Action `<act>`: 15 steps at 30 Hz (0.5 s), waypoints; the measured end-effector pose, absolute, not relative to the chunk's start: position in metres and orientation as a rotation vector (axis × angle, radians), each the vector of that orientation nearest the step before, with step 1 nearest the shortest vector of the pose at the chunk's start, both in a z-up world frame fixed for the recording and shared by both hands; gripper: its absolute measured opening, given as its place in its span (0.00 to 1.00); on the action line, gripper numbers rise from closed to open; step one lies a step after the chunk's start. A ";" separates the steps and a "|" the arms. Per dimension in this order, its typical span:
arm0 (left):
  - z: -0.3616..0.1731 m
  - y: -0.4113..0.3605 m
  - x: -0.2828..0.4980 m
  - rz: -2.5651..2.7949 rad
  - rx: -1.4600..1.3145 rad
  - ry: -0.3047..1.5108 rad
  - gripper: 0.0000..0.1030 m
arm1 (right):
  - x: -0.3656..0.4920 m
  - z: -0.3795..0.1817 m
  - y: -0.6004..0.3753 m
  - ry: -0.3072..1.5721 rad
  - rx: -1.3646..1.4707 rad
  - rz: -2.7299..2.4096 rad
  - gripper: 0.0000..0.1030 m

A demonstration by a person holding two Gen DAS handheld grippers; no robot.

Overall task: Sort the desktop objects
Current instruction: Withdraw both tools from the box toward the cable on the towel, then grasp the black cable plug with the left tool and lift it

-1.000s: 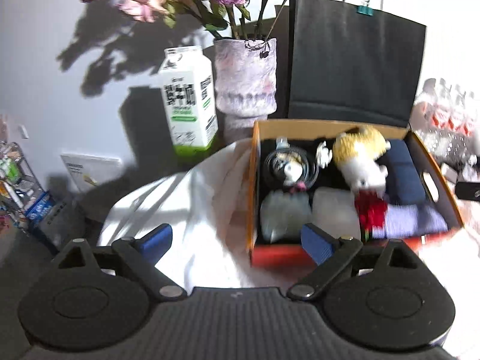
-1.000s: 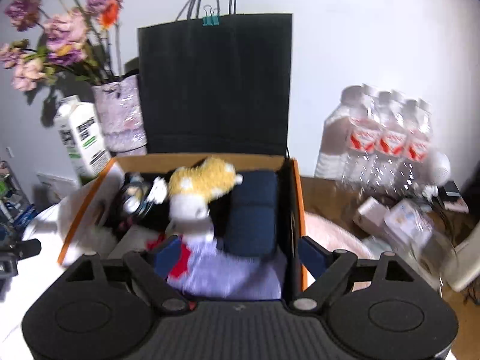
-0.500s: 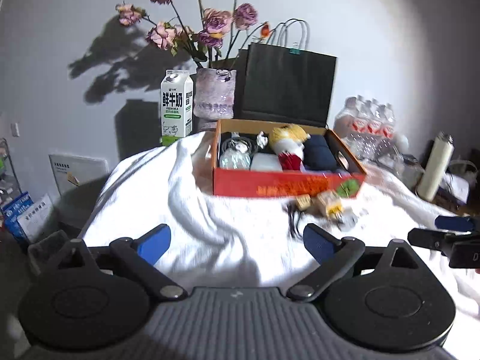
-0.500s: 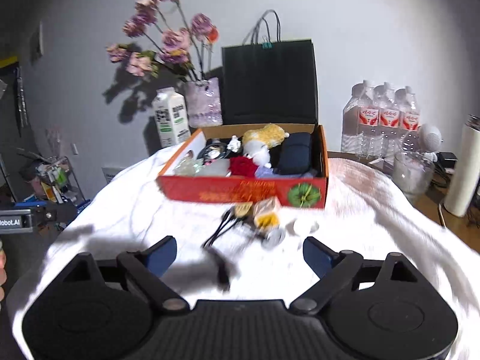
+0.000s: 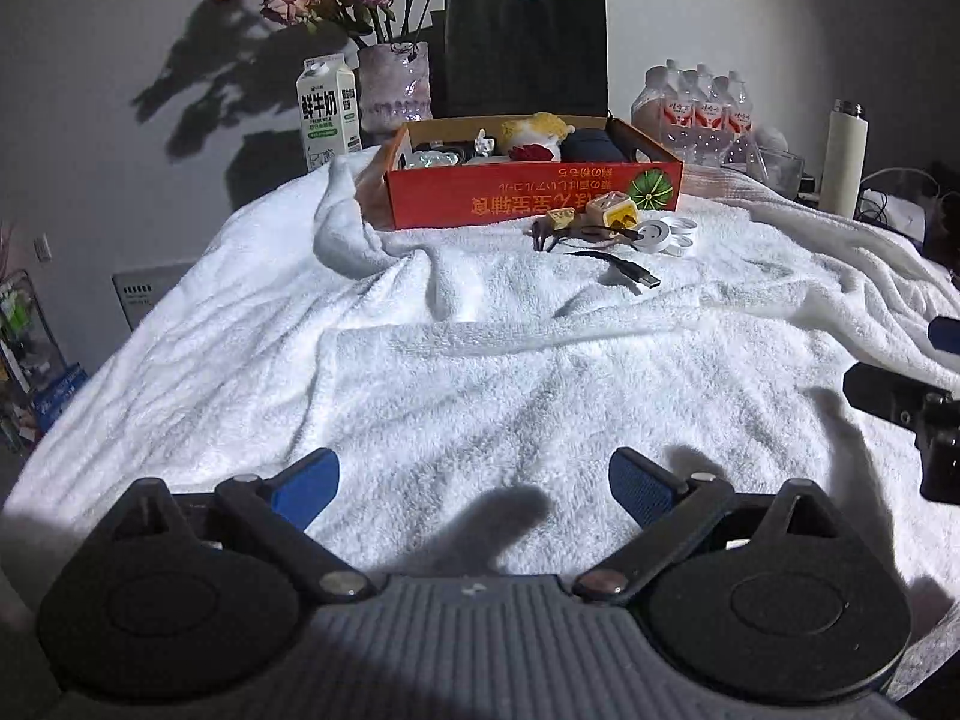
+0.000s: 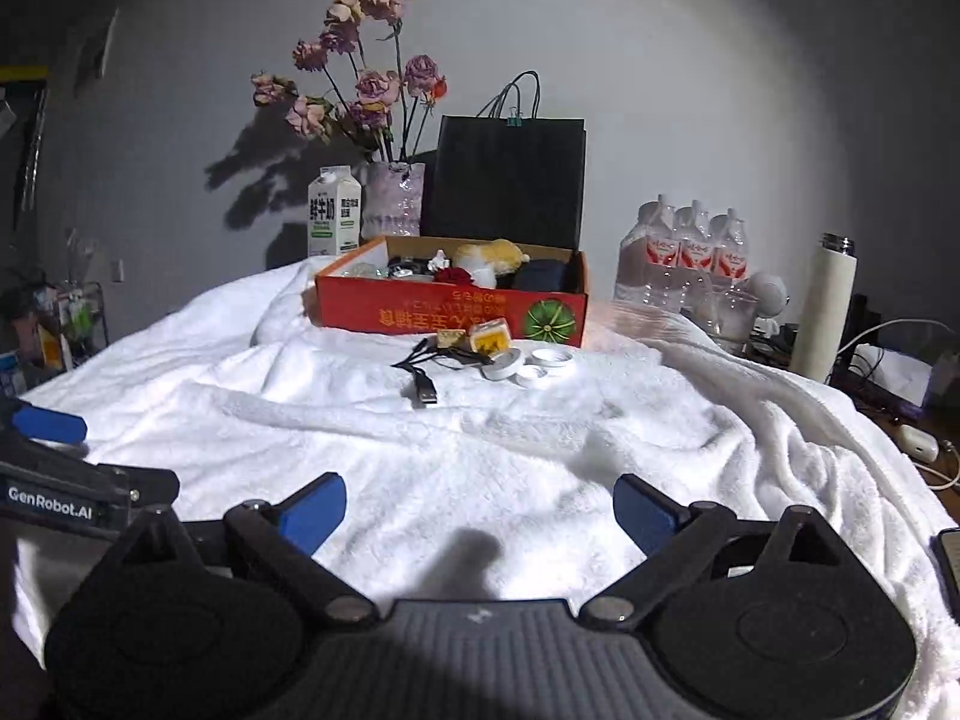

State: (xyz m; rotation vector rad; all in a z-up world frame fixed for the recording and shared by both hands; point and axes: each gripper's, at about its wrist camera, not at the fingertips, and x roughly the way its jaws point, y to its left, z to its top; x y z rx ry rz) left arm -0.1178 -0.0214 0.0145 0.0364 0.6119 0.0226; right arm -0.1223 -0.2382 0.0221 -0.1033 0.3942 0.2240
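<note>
Left gripper (image 5: pixel 474 489): I see my fingers spread wide with nothing between them, low over the near part of the white towel (image 5: pixel 480 372).
Right gripper (image 6: pixel 479 510): I see it spread just as wide and empty, also over the near towel; its black body shows at the right edge of the left view.
Orange box (image 5: pixel 534 198): I find it at the far end of the towel, open at the top, its printed front wall facing me with a green melon picture at the right corner.
Box contents: I can make out a yellow-and-white plush toy (image 5: pixel 534 127), a red flower (image 5: pixel 531 151), a dark blue bundle (image 5: pixel 591 147) and some clear and white pieces at the left; the details are too small for me to tell.
Loose items: a black USB cable (image 6: pixel 423 387) lies on the towel in front of the box, its plug pointing toward me; a small yellow block (image 6: pixel 491 339) and a smaller tan piece (image 6: pixel 449 337) sit just before the box wall; white round lids (image 6: pixel 540 363) lie just beside them to the right.
Behind the box: a milk carton (image 5: pixel 327 111), a vase of dried flowers (image 5: pixel 393 90) and a black paper bag (image 5: pixel 525 51).
Right of the box: a pack of water bottles (image 6: pixel 684 258) and a white flask (image 6: pixel 825 306).
</note>
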 end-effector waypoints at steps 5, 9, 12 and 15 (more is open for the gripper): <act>0.010 -0.020 -0.115 0.023 0.039 0.628 0.96 | -0.118 0.020 -0.239 0.395 -0.063 0.220 0.93; 0.005 -0.016 -0.109 0.017 0.017 0.658 0.96 | -0.112 0.012 -0.237 0.417 -0.054 0.215 0.92; 0.009 -0.013 -0.099 0.001 -0.007 0.657 0.94 | -0.106 0.011 -0.237 0.426 -0.055 0.221 0.89; 0.022 -0.011 -0.082 -0.026 -0.041 0.643 0.91 | -0.093 0.018 -0.238 0.426 -0.067 0.248 0.80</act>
